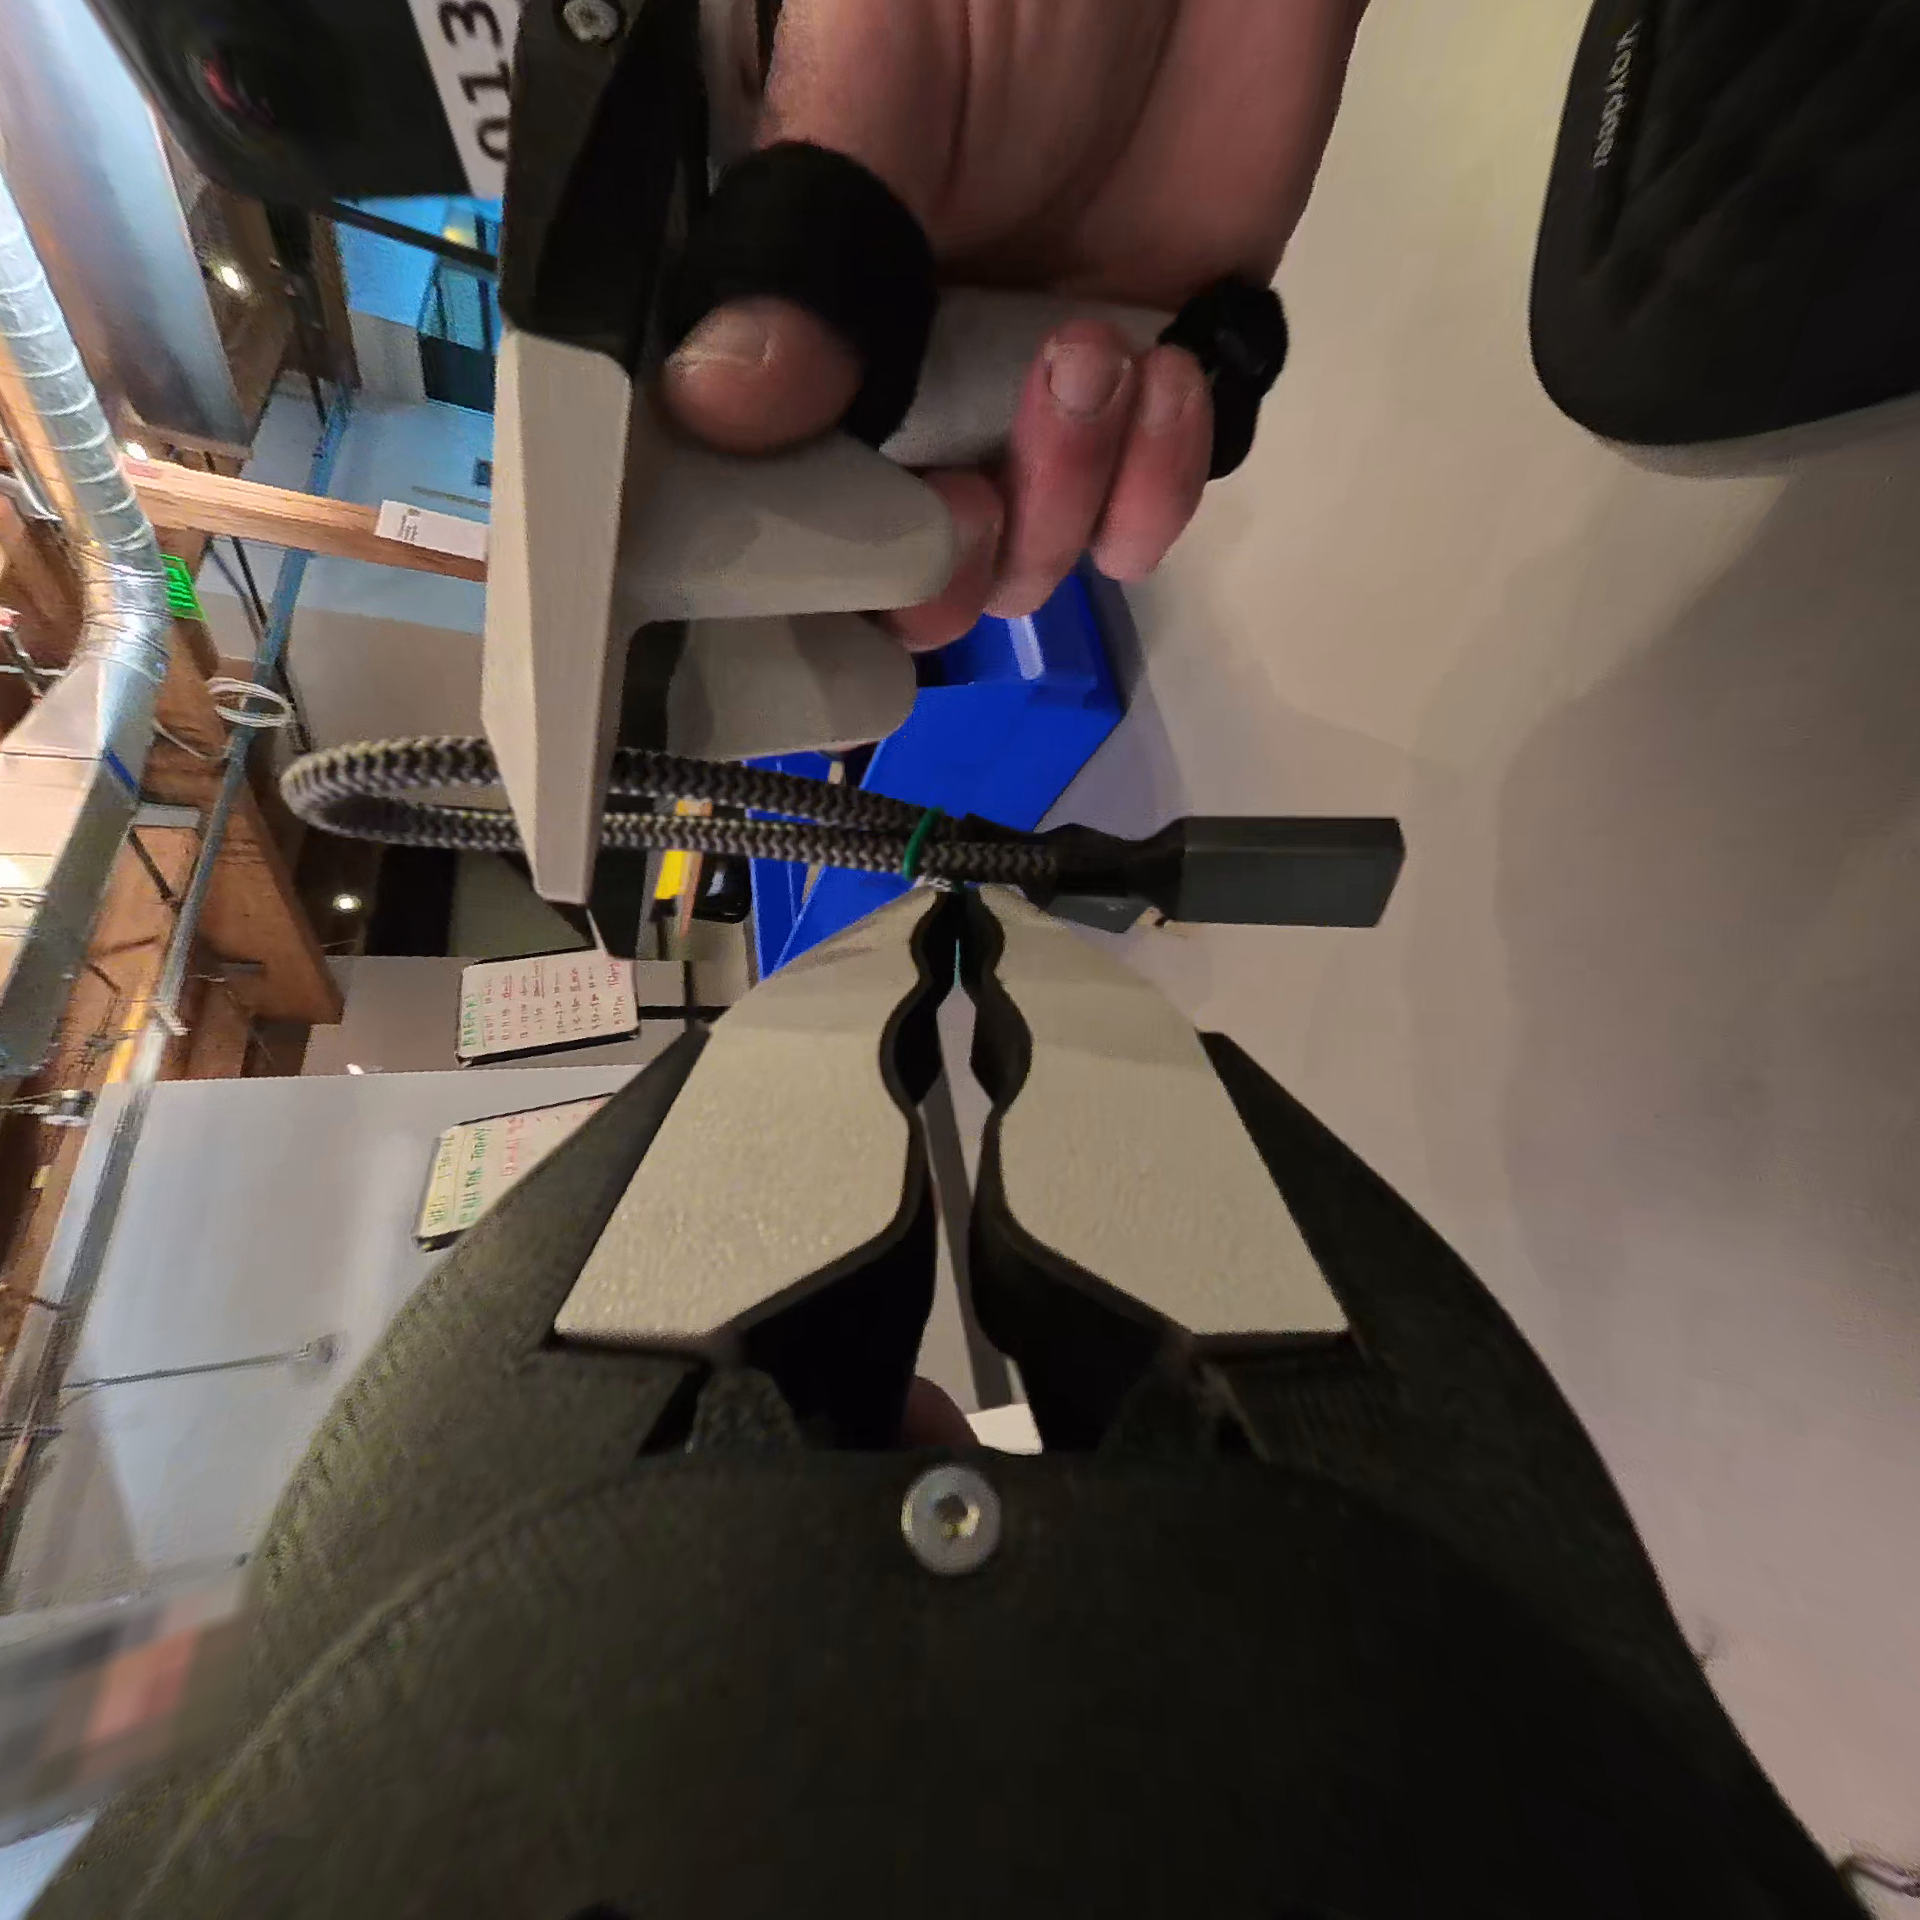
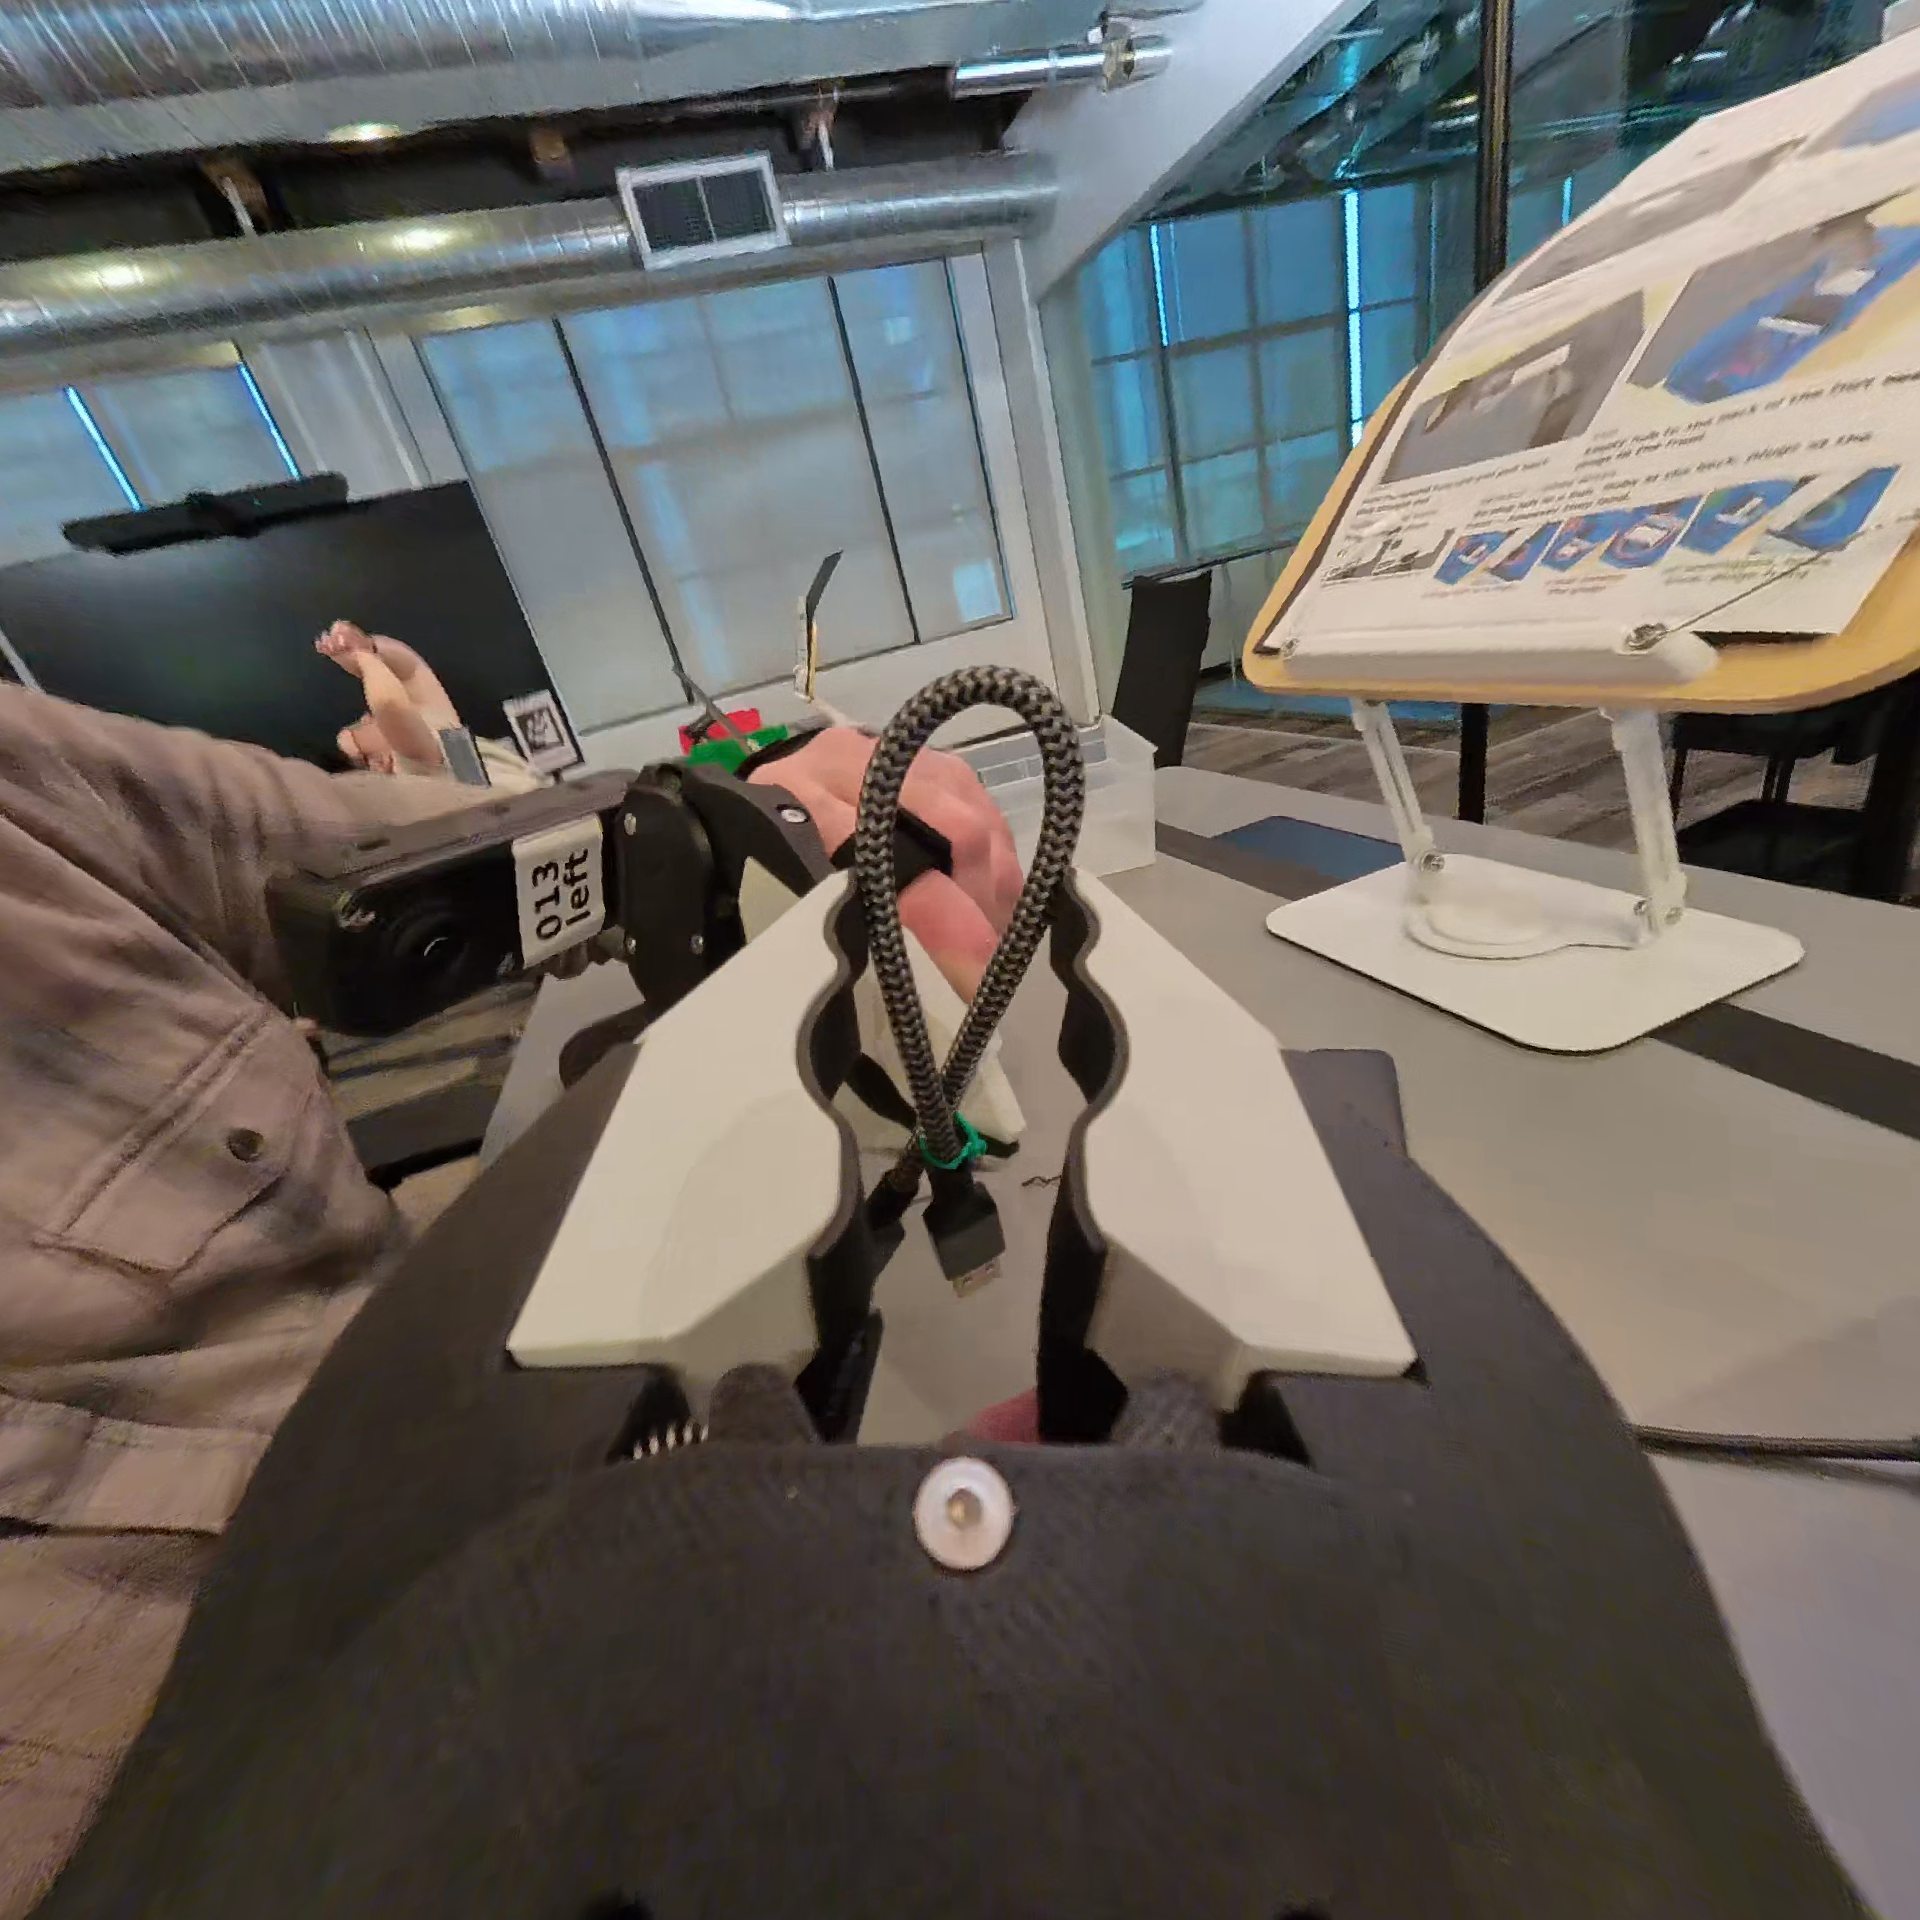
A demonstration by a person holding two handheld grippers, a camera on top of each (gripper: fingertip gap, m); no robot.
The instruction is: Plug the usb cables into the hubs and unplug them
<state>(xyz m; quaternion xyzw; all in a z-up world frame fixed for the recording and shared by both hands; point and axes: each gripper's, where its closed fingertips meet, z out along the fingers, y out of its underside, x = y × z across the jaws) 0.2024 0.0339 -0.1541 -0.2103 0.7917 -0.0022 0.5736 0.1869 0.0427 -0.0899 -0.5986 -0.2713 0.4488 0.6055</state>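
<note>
Left tool [image 1: 954, 920] clamped on braided cable [image 1: 727, 826] (green tie there), right tool [image 2: 961, 904] apart around its loop.

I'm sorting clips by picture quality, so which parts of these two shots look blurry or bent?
Left wrist view: sideways, the cable and plug sharp, the left gripper shut on the green tie, the lower left corner smeared. Right wrist view: the cable loop between the open fingers of the right gripper is sharp, the sleeve soft, the ceiling pipes bowed by the wide lens.
</note>
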